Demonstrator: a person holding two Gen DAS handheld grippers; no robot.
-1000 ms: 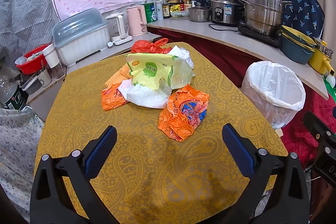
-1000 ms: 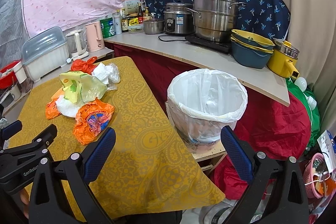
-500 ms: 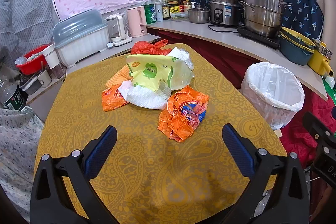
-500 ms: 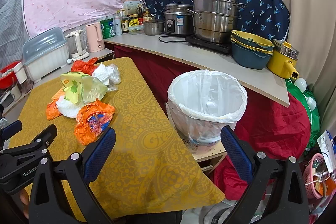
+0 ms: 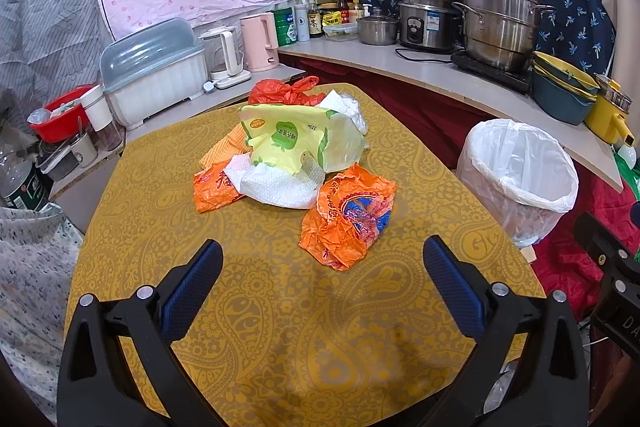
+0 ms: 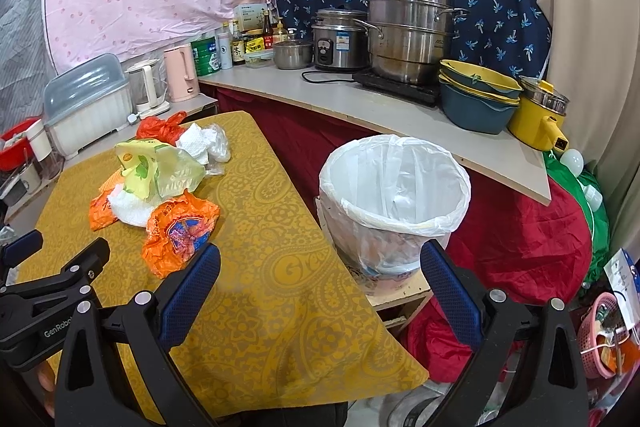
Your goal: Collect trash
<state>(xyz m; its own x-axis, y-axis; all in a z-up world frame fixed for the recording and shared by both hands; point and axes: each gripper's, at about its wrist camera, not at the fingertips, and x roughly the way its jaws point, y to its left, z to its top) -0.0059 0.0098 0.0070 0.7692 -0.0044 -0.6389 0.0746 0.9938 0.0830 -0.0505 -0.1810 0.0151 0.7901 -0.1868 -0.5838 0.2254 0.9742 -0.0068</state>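
Observation:
A heap of trash lies mid-table: a crumpled orange bag (image 5: 348, 219) (image 6: 180, 227) nearest me, a yellow-green bag (image 5: 292, 141) (image 6: 156, 167), white paper (image 5: 276, 185), a second orange wrapper (image 5: 212, 187) and a red-orange bag (image 5: 280, 91) at the back. The white-lined bin (image 5: 516, 175) (image 6: 394, 199) stands beside the table's right edge. My left gripper (image 5: 322, 279) hovers open just short of the orange bag, holding nothing. My right gripper (image 6: 320, 279) is open too, over the table's right edge in front of the bin.
The table wears a yellow paisley cloth (image 5: 260, 327). Behind runs a counter (image 6: 360, 103) with steel pots (image 6: 412, 35), a rice cooker, bowls (image 6: 476, 99), kettles (image 5: 260, 43) and a dish box (image 5: 156, 71). Red cloth (image 6: 520, 239) and a pink basket (image 6: 608, 335) lie right of the bin.
Both grippers have crept slightly forward toward the table and trash; the pile and bin sit where they were, and both grippers stay open.

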